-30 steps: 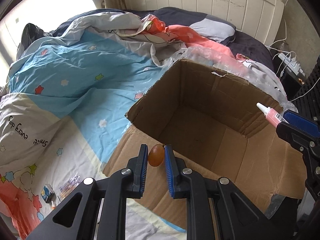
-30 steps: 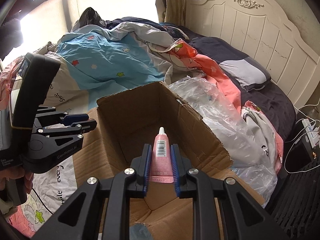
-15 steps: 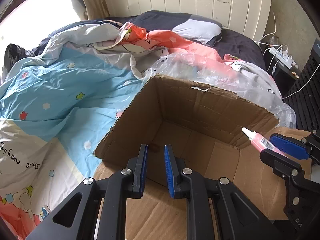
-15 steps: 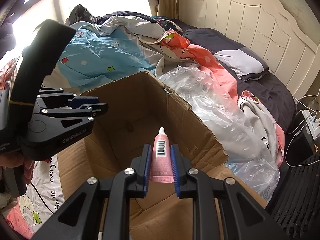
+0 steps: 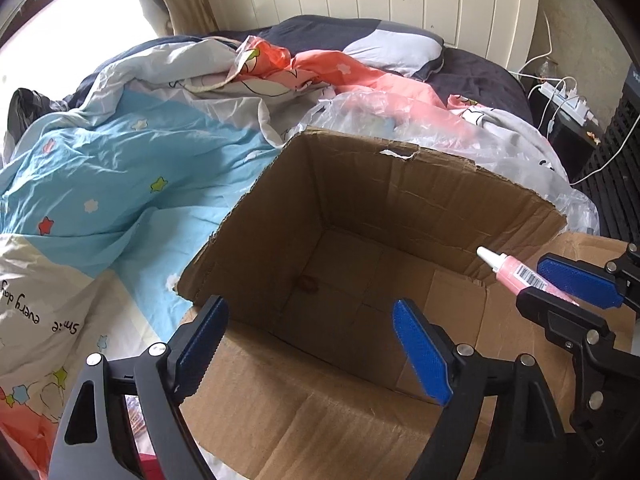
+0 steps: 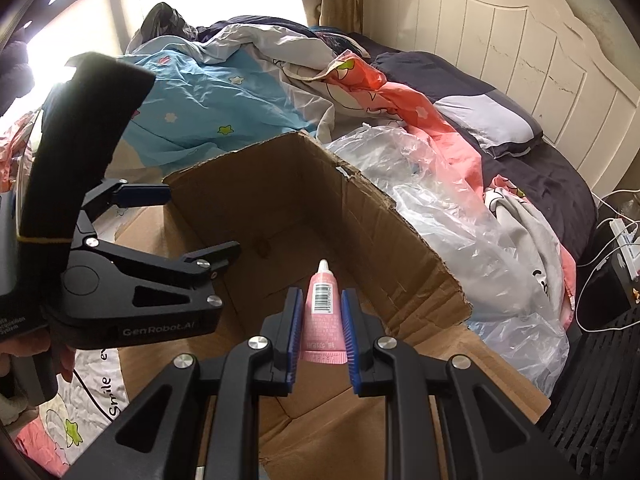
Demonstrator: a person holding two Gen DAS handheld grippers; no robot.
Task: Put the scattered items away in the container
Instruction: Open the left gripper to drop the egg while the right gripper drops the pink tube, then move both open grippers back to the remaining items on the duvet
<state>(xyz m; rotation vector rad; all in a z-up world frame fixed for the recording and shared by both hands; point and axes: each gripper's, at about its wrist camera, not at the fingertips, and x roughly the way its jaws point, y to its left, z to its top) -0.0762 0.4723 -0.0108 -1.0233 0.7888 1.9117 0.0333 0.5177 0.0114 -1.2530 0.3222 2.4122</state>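
a rumpled bed fills the room, backed by a cream panelled headboard (image 6: 520, 44). on it stands an open cardboard box (image 5: 400, 200), brown and corrugated, with torn, ragged rims and flaps folded flat outward. a small round brownish thing (image 5: 307, 283) lies on the box floor near the far corner. the left gripper (image 5: 308, 340) hangs over the near rim; its jaws have just been opening, and they stand wide apart with ribbed blue pads and nothing between them. the right gripper (image 6: 319, 332) is clamped on a soft pink tube (image 6: 323, 312) with a white nozzle and a barcode label, held above the box's right side. crinkled clear plastic (image 6: 440, 216) lies just beside the box. a thin cotton quilt (image 5: 120, 168), blue with small stars, lies creased around it, and a dark pillow (image 5: 360, 40) rests by the headboard.
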